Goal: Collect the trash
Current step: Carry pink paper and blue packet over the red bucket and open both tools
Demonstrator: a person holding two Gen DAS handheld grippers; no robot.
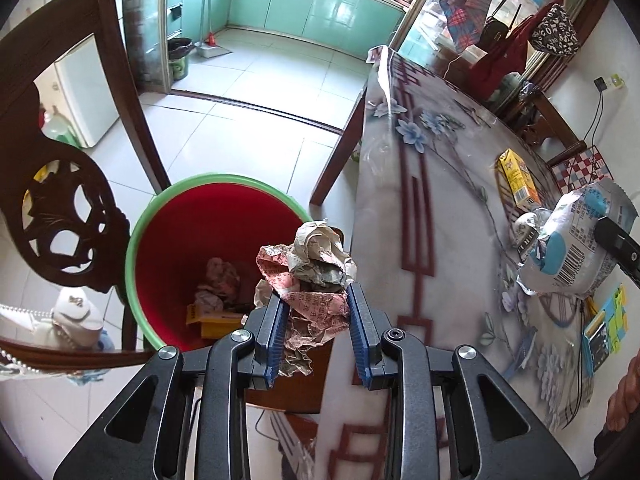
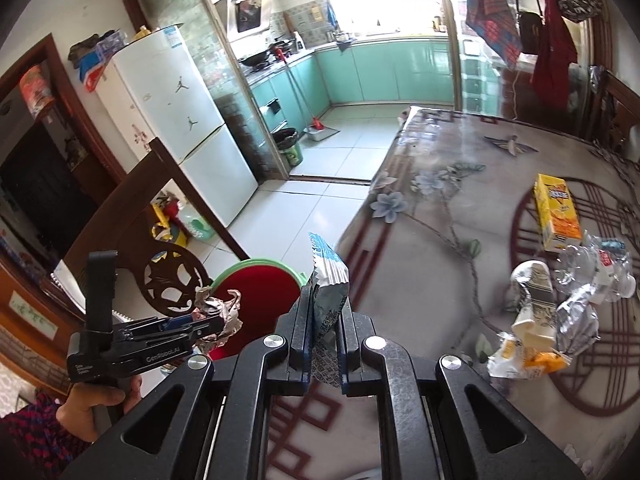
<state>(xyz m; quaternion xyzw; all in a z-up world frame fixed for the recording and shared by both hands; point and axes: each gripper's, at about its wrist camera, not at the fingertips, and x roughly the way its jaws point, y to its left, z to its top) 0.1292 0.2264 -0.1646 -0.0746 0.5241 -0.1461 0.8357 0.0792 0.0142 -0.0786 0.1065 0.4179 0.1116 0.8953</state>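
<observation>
left tool [image 1: 316, 292] | clamps crumpled paper [image 1: 316, 264] | above red bin [image 1: 208, 220]

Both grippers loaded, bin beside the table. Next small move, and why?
Probably ease the left gripper a little further over the red bin, then open. Its crumpled paper hangs near the bin's table-side rim, not clearly over the middle. The right gripper, holding the blue-white wrapper, is further from the bin.

Round red bin with green rim [image 1: 208, 220] stood open-mouthed beside draped floral-cloth table [image 1: 440, 208]. Mouth unobstructed from above; paper scraps only at the bottom. Crowded on the left by carved dark wooden chair back [image 1: 68, 216]. Hemmed on the right by table edge. Pale tiled floor [image 1: 260, 88] beyond lay clear.
</observation>
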